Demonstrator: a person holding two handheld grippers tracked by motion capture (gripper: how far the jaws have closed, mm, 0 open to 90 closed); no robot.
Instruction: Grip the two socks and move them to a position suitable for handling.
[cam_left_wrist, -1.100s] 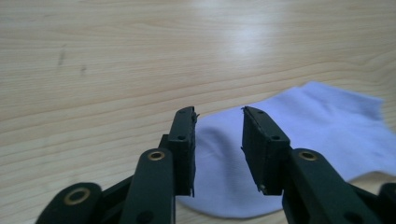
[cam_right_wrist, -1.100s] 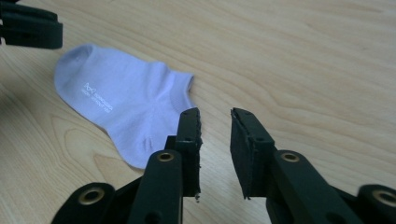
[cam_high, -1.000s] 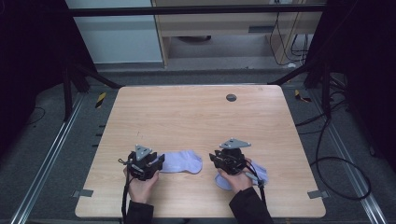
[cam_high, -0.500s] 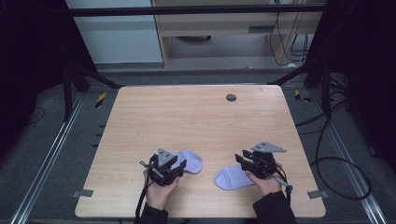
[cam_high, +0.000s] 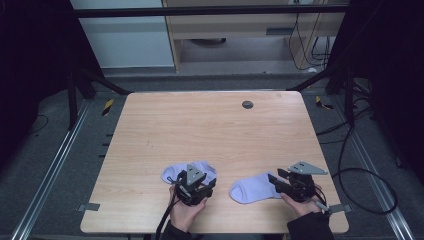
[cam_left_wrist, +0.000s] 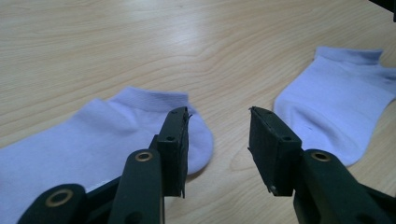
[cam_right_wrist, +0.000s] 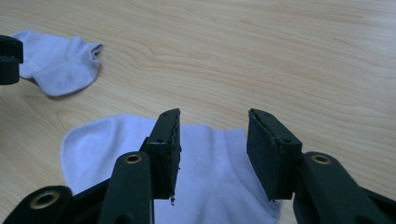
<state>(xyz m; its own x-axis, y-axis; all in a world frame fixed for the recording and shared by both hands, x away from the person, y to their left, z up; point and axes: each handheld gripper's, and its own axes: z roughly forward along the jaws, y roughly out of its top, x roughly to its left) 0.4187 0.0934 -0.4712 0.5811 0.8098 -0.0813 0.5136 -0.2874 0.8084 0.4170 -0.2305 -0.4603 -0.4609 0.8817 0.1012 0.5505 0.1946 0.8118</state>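
Since the frame half a second back, both grippers are sitting a little nearer the person's edge of the wooden table (cam_high: 210, 125), and the two pale socks are now lying flat and well apart, each let go.

At the left, the left sock (cam_high: 175, 173) is resting on the wood with its toe end just under the left gripper (cam_high: 196, 186), which the left hand (cam_high: 184, 212) is holding low over the table. In the left gripper view its jaws are standing apart with nothing between them, one jaw over the sock's toe.

Further right, the right sock (cam_high: 252, 187) is lying beside the right gripper (cam_high: 291, 184). That gripper's jaws are likewise spread and empty, hovering above the sock's cuff end in the right gripper view.
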